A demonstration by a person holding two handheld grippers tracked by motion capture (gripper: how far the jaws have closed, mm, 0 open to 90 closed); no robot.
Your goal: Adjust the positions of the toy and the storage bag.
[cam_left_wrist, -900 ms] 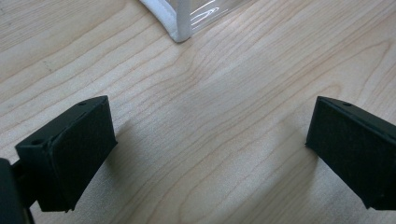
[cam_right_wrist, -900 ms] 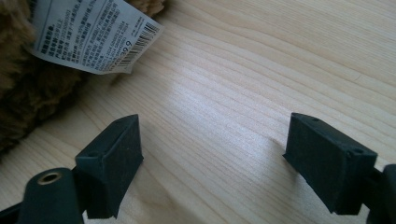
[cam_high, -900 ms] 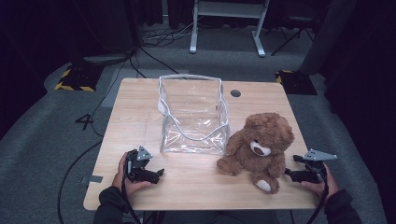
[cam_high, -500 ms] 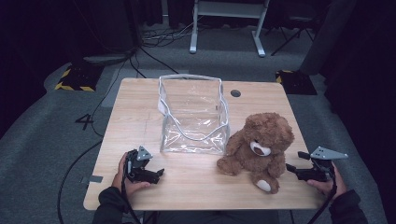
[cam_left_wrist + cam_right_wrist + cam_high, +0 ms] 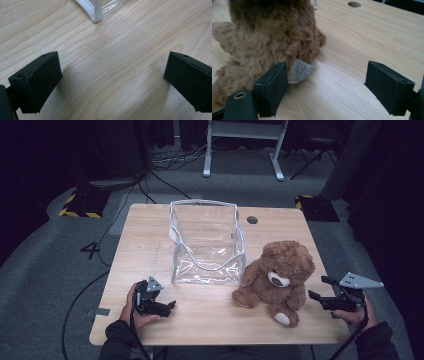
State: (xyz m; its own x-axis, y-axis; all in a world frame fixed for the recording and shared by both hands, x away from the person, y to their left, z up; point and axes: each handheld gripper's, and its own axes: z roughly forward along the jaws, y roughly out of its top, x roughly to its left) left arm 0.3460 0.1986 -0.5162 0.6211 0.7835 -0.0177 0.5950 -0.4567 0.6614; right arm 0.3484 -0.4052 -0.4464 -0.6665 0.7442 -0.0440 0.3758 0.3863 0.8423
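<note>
a brown teddy bear (image 5: 277, 279) sits upright on the right half of the wooden counter (image 5: 150, 235), its pale muzzle turned toward the person's side and one pale-soled foot stuck out toward the front edge. just to its left, nearly touching its arm, stands a clear plastic bag (image 5: 207, 242) with white edging, open at the top and placed about mid-counter. the right gripper (image 5: 320, 289) is held at the counter's right edge, just beside the bear, with its jaws wide apart and pointed at the toy; a grey three-cornered plate sits on top of it and the person's hand (image 5: 350, 312) wraps the handle below. in the right gripper view the bear's fur (image 5: 274, 32) looms close, and a small grey fabric tag (image 5: 299, 71) hangs from the bear's underside right next to one black jaw, while the other jaw stands well off over bare wood. the left gripper (image 5: 167, 306) rests low near the front left of the counter, near the bag's front corner but apart from it, its jaws also spread wide with nothing between them. in the left gripper view only wood grain lies between the jaws, and the bag's white-edged corner (image 5: 96, 12) shows at the top. a round cable hole (image 5: 252, 220) sits in the counter behind the bag.
</note>
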